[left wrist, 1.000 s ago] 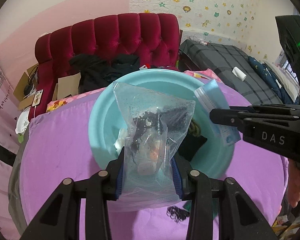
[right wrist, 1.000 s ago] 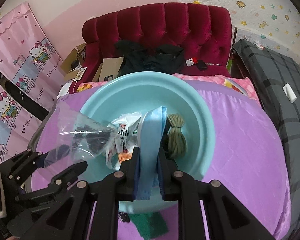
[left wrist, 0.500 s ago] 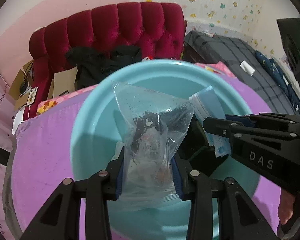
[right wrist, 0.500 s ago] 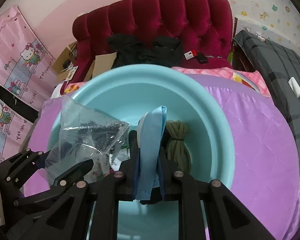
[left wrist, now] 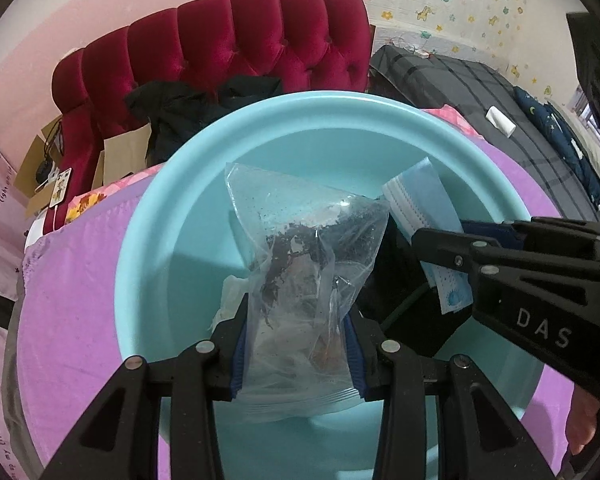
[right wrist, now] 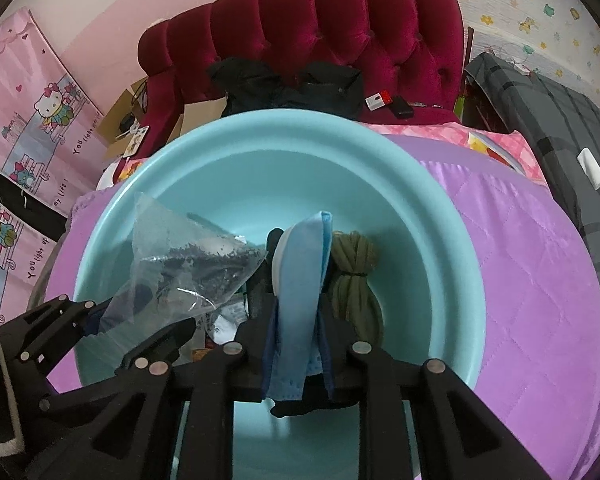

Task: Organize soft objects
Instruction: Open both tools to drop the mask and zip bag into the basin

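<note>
My left gripper (left wrist: 296, 320) is shut on a clear plastic bag (left wrist: 304, 264) with dark bits inside and holds it over the turquoise basin (left wrist: 172, 184). My right gripper (right wrist: 298, 312) is shut on a blue face mask (right wrist: 300, 280) and holds it over the same basin (right wrist: 440, 248). The bag (right wrist: 188, 268) and the left gripper (right wrist: 140, 328) show at the left of the right wrist view. The mask (left wrist: 424, 204) and the right gripper (left wrist: 440, 240) show at the right of the left wrist view. An olive cord bundle (right wrist: 354, 276) and a dark item lie in the basin.
The basin stands on a purple quilted cover (right wrist: 532, 280). A red tufted sofa (right wrist: 340, 36) with black clothes (right wrist: 292, 88) stands behind it. A grey plaid bed (right wrist: 560, 120) is at the right. Cardboard (left wrist: 120, 152) leans at the left.
Both grippers have moved forward and down over the basin with the bag and the mask still held. The basin now fills more of both views.
</note>
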